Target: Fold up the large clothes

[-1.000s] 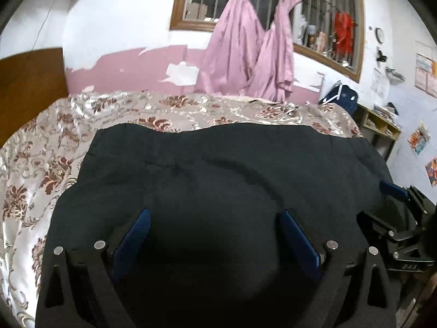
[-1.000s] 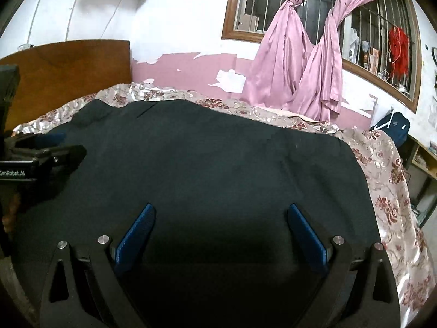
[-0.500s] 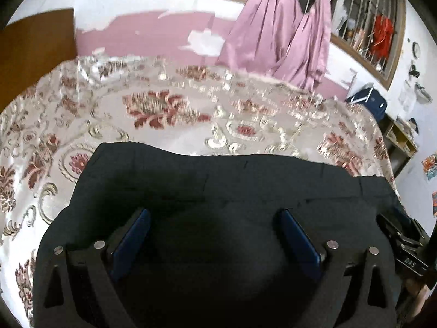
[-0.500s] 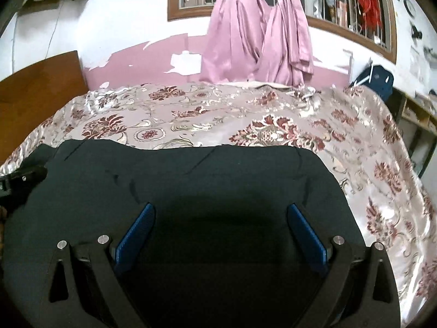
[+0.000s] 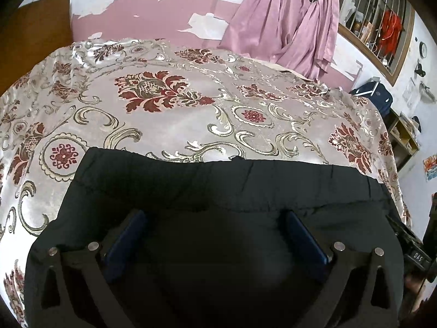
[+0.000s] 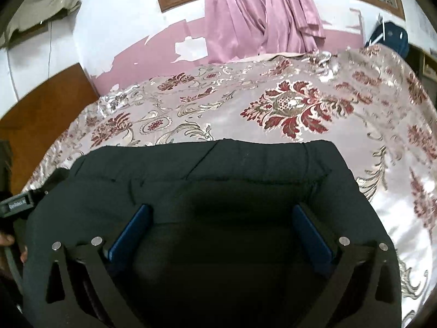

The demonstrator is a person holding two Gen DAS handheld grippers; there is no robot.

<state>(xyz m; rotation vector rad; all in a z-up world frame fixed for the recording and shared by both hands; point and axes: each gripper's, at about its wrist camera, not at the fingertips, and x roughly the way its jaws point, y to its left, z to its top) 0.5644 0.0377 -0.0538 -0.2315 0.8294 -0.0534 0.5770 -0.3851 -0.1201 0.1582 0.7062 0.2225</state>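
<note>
- Black garment (image 5: pixel 213 191): a large dark piece of clothing lying on the bed, folded over itself so that a second edge line runs across it below its far edge; it fills the lower half of both wrist views.
- Far edge of the garment: a nearly straight line across the bedspread (image 5: pixel 169 114), with the patterned cloth bare beyond it as far as the wall.
- Left gripper (image 5: pixel 215 235): jaws opening and standing wide apart; the blue pads (image 5: pixel 125 237) sit over the garment, one to each side of a broad stretch of black fabric. The fabric lies under and between the jaws, and neither pad presses on a fold of it.
- Right gripper (image 6: pixel 221 227): jaws likewise opening and wide apart, blue pads (image 6: pixel 131 229) above the garment's upper layer; the cloth spreads between them unclamped.
- Relative placement: in the right wrist view the left gripper's body shows at the left edge, beside the garment's left side; in the left wrist view the right gripper's body shows at the right edge.
- Background: pink curtains (image 5: pixel 286 27) knotted before a barred window, a wooden headboard (image 6: pixel 41 109) on the left, and a blue bag (image 5: pixel 374 95) past the bed's far corner.
</note>
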